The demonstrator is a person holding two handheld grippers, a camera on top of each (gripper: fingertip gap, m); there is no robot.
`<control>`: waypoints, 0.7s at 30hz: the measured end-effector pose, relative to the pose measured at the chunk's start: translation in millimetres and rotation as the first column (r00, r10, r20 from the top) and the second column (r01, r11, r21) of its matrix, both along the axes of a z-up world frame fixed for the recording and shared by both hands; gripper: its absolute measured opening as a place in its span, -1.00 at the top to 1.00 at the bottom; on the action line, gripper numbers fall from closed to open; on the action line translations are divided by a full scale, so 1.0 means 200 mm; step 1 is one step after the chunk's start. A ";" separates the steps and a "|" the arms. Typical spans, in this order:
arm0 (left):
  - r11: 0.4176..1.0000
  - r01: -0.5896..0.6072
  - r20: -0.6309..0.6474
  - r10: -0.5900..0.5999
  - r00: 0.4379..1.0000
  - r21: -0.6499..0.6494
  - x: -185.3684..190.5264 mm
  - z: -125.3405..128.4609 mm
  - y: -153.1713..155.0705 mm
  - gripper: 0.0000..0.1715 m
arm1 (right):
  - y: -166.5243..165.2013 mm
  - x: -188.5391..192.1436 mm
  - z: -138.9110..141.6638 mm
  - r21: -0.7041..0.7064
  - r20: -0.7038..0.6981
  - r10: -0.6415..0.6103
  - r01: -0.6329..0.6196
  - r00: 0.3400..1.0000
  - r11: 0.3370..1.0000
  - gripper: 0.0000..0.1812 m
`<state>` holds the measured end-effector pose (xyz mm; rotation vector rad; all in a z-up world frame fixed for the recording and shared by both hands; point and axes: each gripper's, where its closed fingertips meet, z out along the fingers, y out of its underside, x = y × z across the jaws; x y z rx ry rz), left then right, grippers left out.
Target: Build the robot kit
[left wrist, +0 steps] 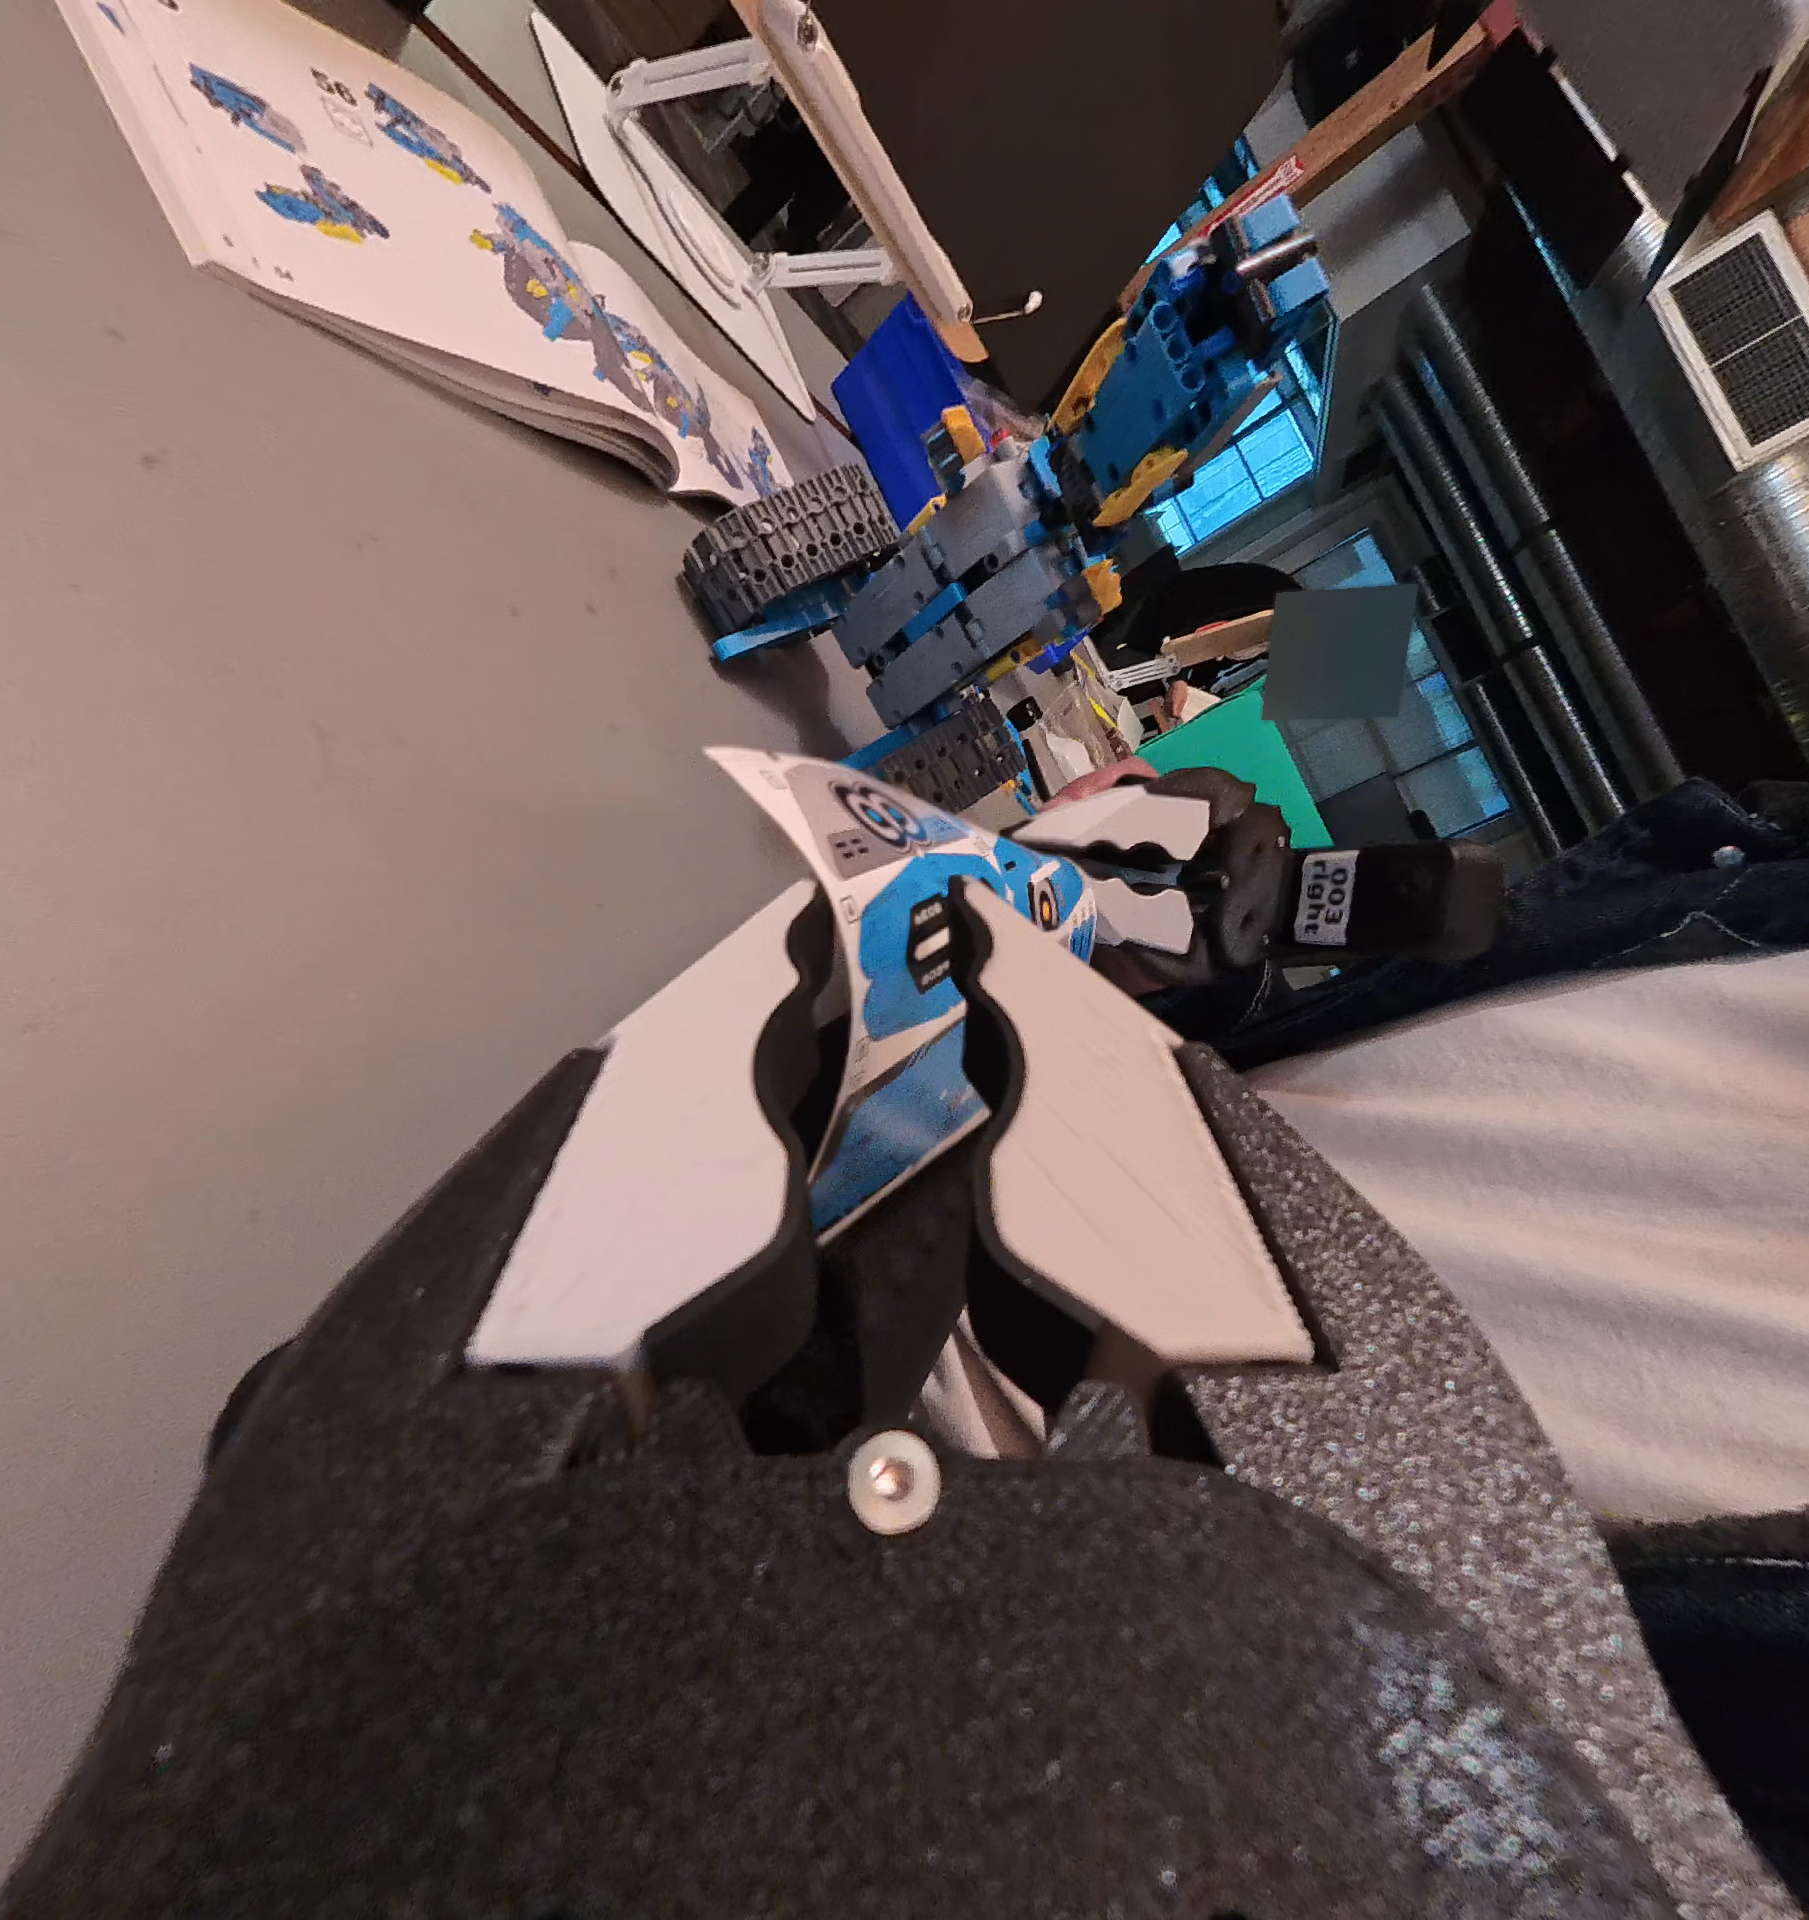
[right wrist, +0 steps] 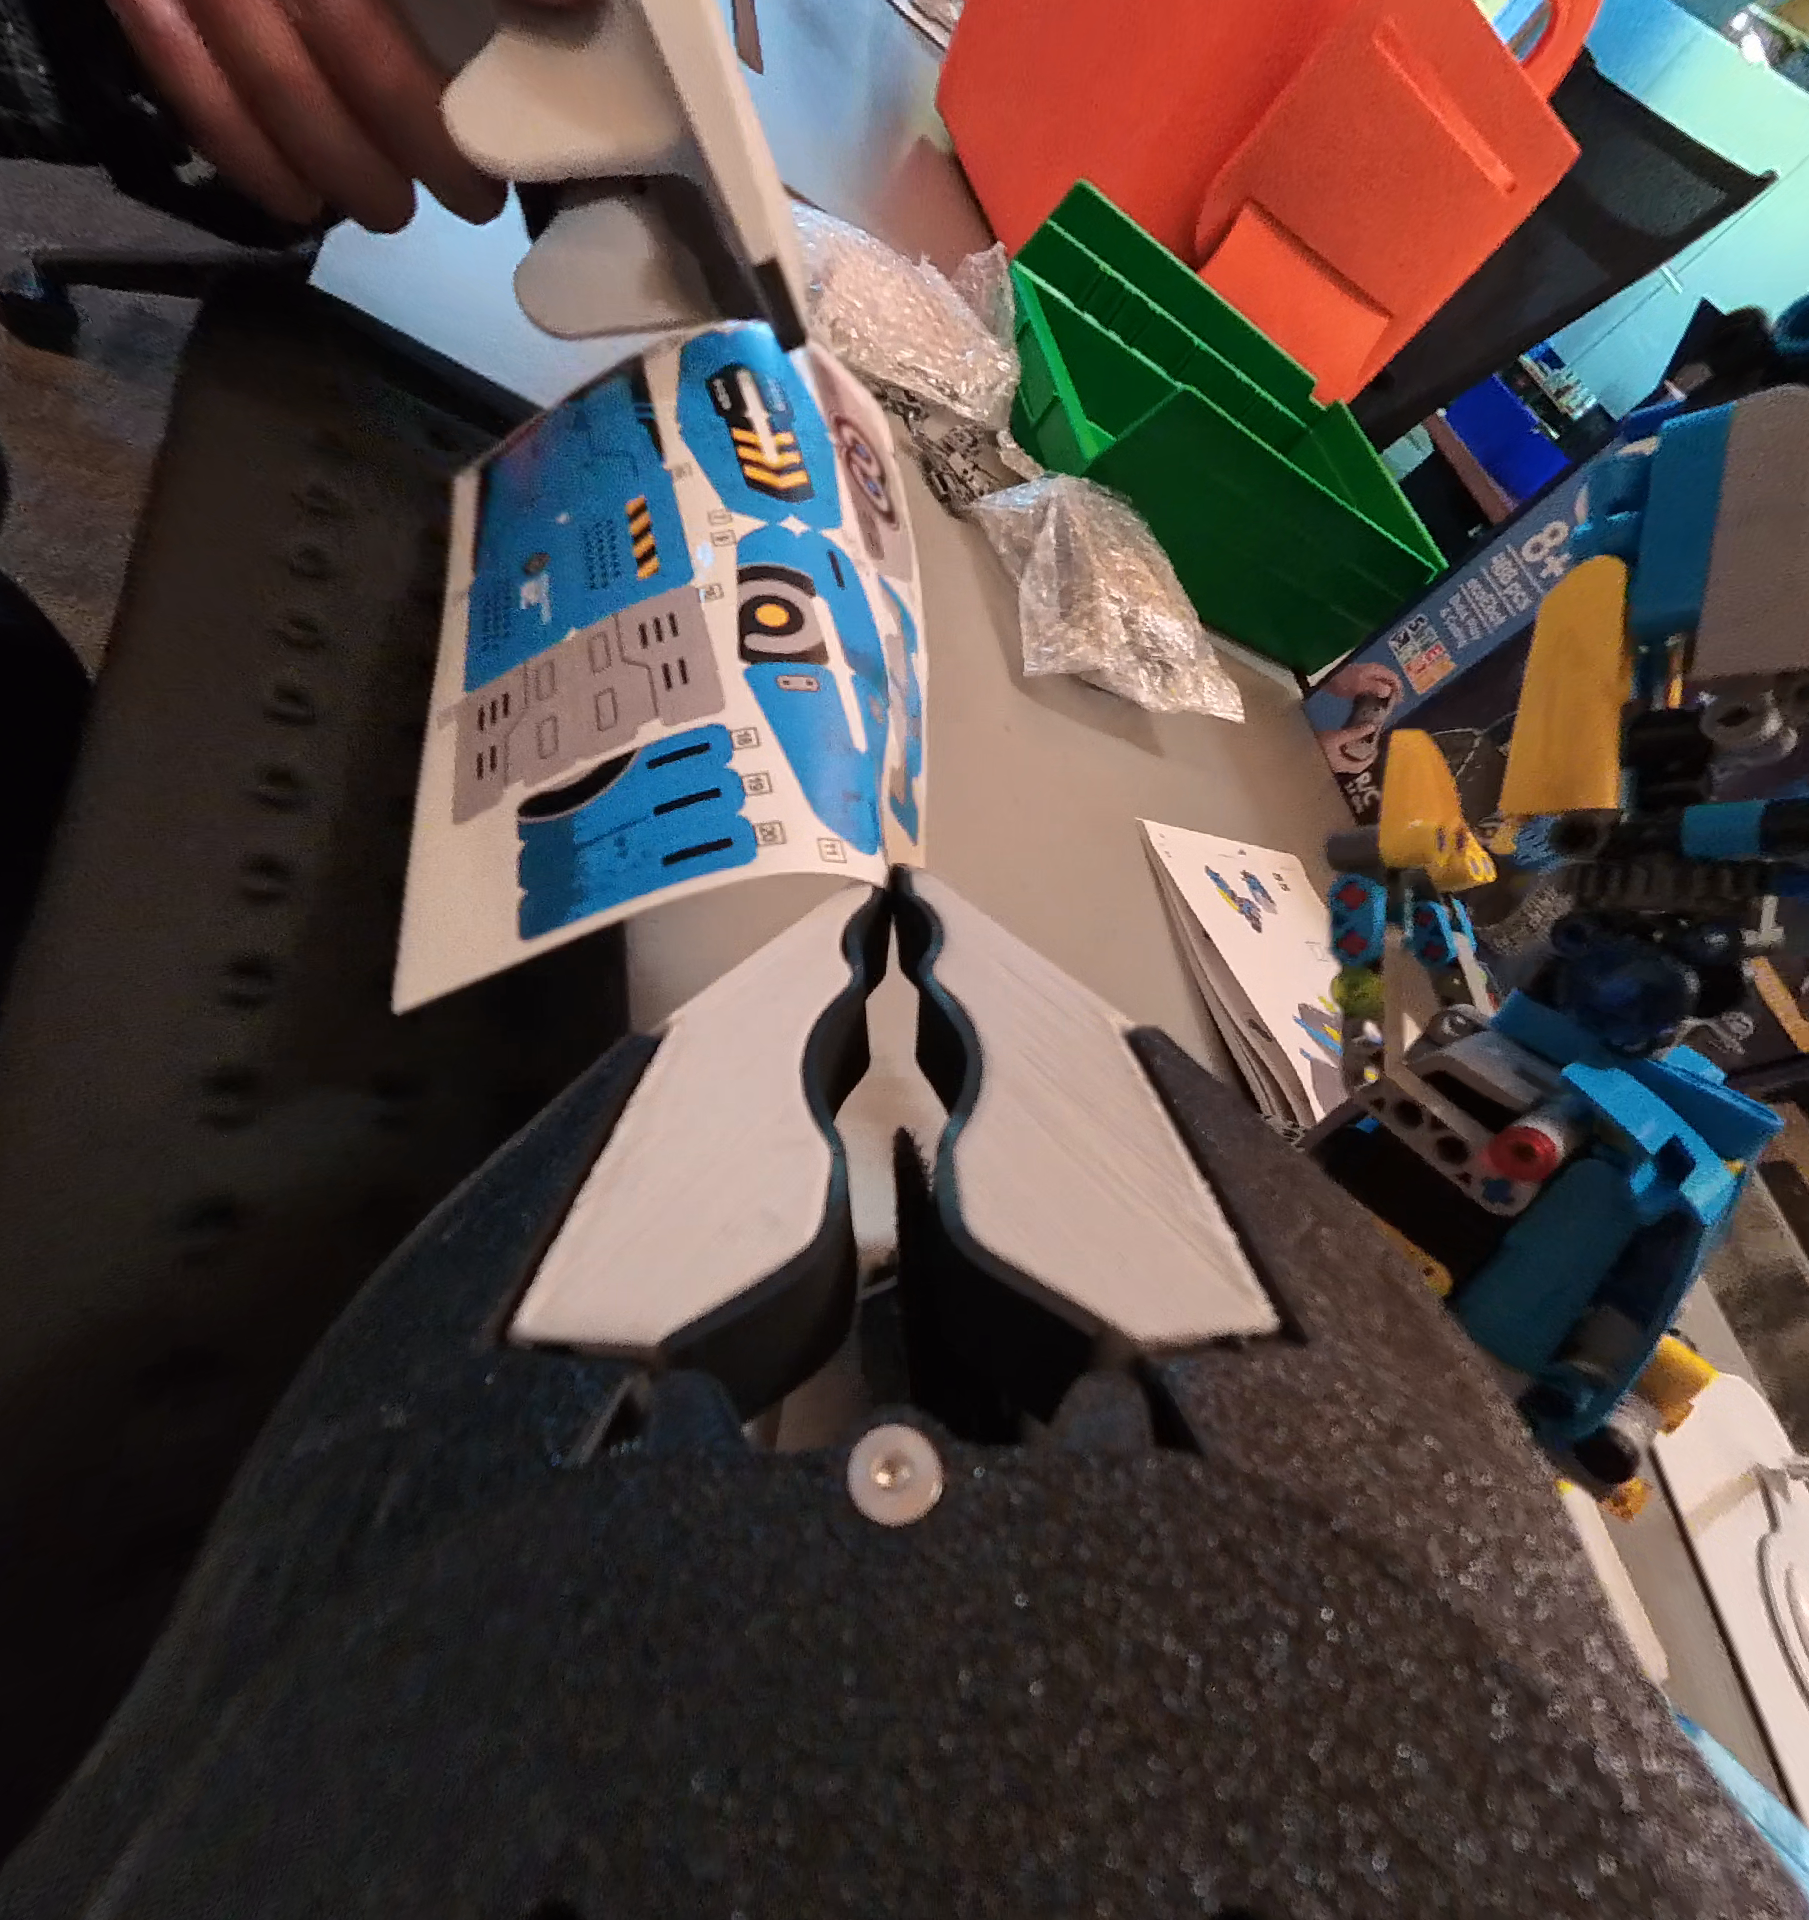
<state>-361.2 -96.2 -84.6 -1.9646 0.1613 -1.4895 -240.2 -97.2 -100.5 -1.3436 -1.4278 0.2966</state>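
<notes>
Sticker sheet (right wrist: pixel 671 665), printed with blue, grey and black shapes, hung curved in the air at the edge of a grey table (right wrist: pixel 1035 810), held between two grippers. The right gripper (right wrist: pixel 892 883) was clenched on the sheet's near edge, its white fingers (right wrist: pixel 734 1143) pressed together at the tips. The left gripper (left wrist: pixel 884 914) was also clamped on the sheet (left wrist: pixel 905 966), which ran between its fingers and stood out past their tips. On the table beyond stood a blue, grey and yellow brick model (left wrist: pixel 993 582) on black tracks, with an open instruction booklet (left wrist: pixel 380 229) well to its left. Green bins (right wrist: pixel 1191 416), an orange bin (right wrist: pixel 1243 156) and clear plastic bags (right wrist: pixel 1097 592) sat farther back
</notes>
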 end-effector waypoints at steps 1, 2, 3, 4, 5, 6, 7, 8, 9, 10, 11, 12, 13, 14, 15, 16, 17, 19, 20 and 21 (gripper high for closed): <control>1.000 0.001 0.003 -0.001 1.000 0.008 0.00 0.01 0.00 0.81 | 0.00 0.00 -0.01 0.007 0.007 -0.002 0.002 1.000 1.000 1.00; 1.000 0.002 0.006 -0.002 1.000 0.022 0.00 0.02 0.00 0.85 | 0.01 0.01 -0.01 0.014 0.014 -0.009 0.009 1.000 1.000 1.00; 0.999 0.002 0.011 -0.003 1.000 0.034 0.01 0.03 0.00 0.86 | 0.01 0.02 -0.01 0.012 0.017 -0.009 0.009 1.000 1.000 1.00; 0.999 0.002 0.019 -0.003 1.000 0.045 0.01 0.05 0.00 0.86 | 0.01 0.02 -0.02 0.006 0.016 -0.007 0.007 1.000 1.000 1.00; 0.998 0.002 0.030 -0.003 1.000 0.055 0.01 0.06 0.00 0.86 | 0.01 0.03 -0.01 0.006 0.008 -0.010 0.010 1.000 1.000 1.00; 0.998 0.000 0.044 -0.002 0.999 0.066 0.00 0.08 0.00 0.86 | 0.02 0.04 0.00 0.010 -0.001 -0.019 0.019 1.000 1.000 1.00; 0.997 -0.004 0.061 -0.001 0.998 0.074 0.00 0.10 0.00 0.86 | 0.03 0.05 0.00 0.010 -0.002 -0.022 0.022 1.000 1.000 1.00; 0.997 -0.007 0.080 0.001 0.997 0.078 0.00 0.12 0.00 0.86 | 0.03 0.06 0.00 0.012 -0.001 -0.020 0.020 1.000 1.000 1.00; 0.997 -0.014 0.095 0.006 0.995 0.077 -0.01 0.13 0.01 0.86 | 0.02 0.06 0.01 0.023 -0.007 -0.008 0.008 1.000 1.000 1.00; 0.997 -0.019 0.101 0.012 0.995 0.074 -0.01 0.13 0.01 0.86 | 0.00 0.06 0.03 0.038 -0.018 0.014 -0.014 1.000 0.999 1.00; 0.997 -0.019 0.099 0.011 0.995 0.072 -0.01 0.12 0.02 0.86 | -0.01 0.06 0.03 0.046 -0.020 0.029 -0.028 0.999 0.999 1.00; 0.997 -0.013 0.095 0.007 0.995 0.070 -0.01 0.12 0.02 0.86 | -0.02 0.06 0.03 0.052 -0.016 0.032 -0.031 0.999 0.998 1.00; 0.998 -0.006 0.093 0.000 0.996 0.069 0.00 0.12 0.02 0.85 | -0.02 0.06 0.03 0.055 -0.014 0.042 -0.041 0.999 0.998 1.00; 0.998 0.000 0.092 -0.007 0.996 0.069 0.00 0.12 0.02 0.86 | -0.03 0.06 0.03 0.056 -0.016 0.056 -0.055 0.998 0.997 1.00; 0.998 0.006 0.088 -0.012 0.996 0.069 0.01 0.11 0.02 0.86 | -0.03 0.07 0.04 0.060 -0.017 0.058 -0.057 0.998 0.997 1.00; 0.998 0.010 0.077 -0.015 0.997 0.067 0.02 0.11 0.02 0.86 | -0.03 0.07 0.04 0.068 -0.023 0.057 -0.056 0.998 0.996 1.00; 0.998 0.008 0.062 -0.012 0.998 0.066 0.02 0.10 0.03 0.88 | -0.03 0.08 0.05 0.067 -0.026 0.064 -0.063 0.998 0.996 1.00; 0.997 0.011 0.057 -0.016 0.998 0.071 0.03 0.10 0.03 0.93 | -0.03 0.09 0.04 0.064 -0.014 0.062 -0.061 0.998 0.996 1.00; 0.997 0.016 0.069 -0.022 0.997 0.074 0.04 0.12 0.03 0.94 | -0.03 0.09 0.03 0.068 -0.011 0.066 -0.065 0.998 0.996 1.00; 0.997 0.023 0.080 -0.030 0.996 0.077 0.04 0.13 0.03 0.96 | -0.03 0.09 0.02 0.065 -0.009 0.070 -0.069 0.997 0.995 1.00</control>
